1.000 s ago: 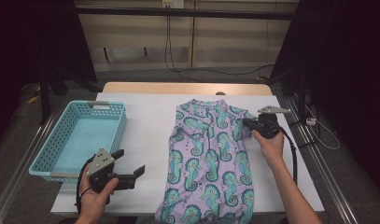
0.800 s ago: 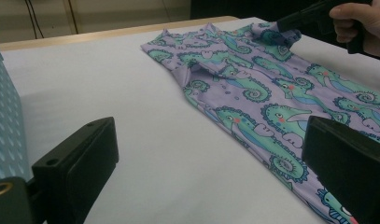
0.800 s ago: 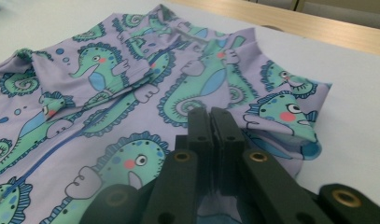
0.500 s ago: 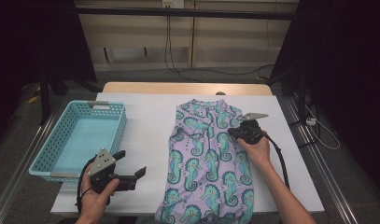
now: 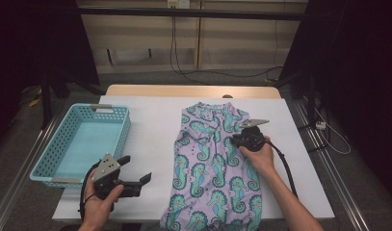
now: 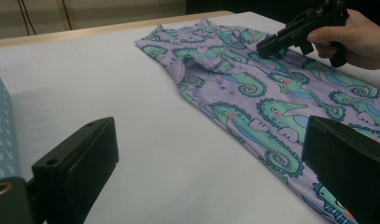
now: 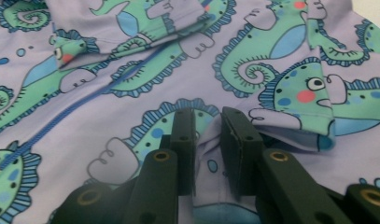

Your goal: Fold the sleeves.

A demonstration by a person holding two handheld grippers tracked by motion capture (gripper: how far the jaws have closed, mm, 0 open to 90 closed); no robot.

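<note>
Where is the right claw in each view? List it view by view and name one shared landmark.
High view: right claw at centre right, on the seahorse-print garment.
Left gripper view: top right, over the garment's upper part.
Right gripper view: bottom centre; jaws narrowly apart, just been opening, a fabric fold between them.
Shared landmark: the garment's seahorse print.

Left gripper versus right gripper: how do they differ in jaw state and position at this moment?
The left gripper stands with its jaws wide apart over bare table, beside the blue basket; the right gripper has narrow jaws, just opening, with a fold of the seahorse garment between them. Left points level; right tips down onto fabric. Both are hand-held.
</note>
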